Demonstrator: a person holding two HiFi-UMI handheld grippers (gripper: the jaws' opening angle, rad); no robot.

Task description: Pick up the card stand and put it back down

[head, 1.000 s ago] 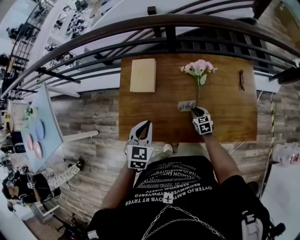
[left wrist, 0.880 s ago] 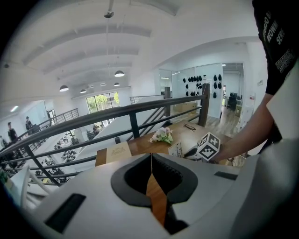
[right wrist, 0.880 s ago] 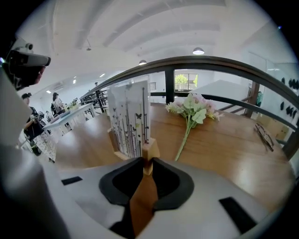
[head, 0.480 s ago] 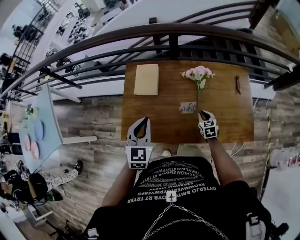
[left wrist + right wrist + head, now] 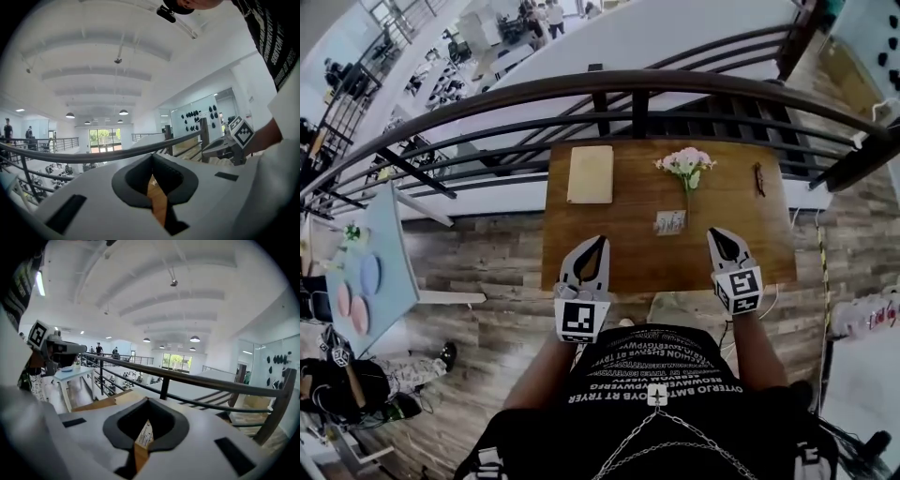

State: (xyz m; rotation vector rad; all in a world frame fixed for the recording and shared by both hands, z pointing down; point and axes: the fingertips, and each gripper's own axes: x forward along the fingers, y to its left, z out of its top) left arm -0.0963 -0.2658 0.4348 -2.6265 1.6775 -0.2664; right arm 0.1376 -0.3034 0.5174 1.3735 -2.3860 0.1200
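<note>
While the card stand (image 5: 670, 222) stood on the worktop (image 5: 755, 234), the left tool (image 5: 597, 242), pressed together, and the right tool (image 5: 716, 234), just closed on nothing, were best kept clear at its near edge.

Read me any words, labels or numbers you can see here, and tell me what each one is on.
Nothing reads clearly.
Black shirt: rows of white letters, upside down, too blurred to read.
Card stand: print too small to read.
Left gripper and right gripper: black-and-white square patterns, no words.
</note>
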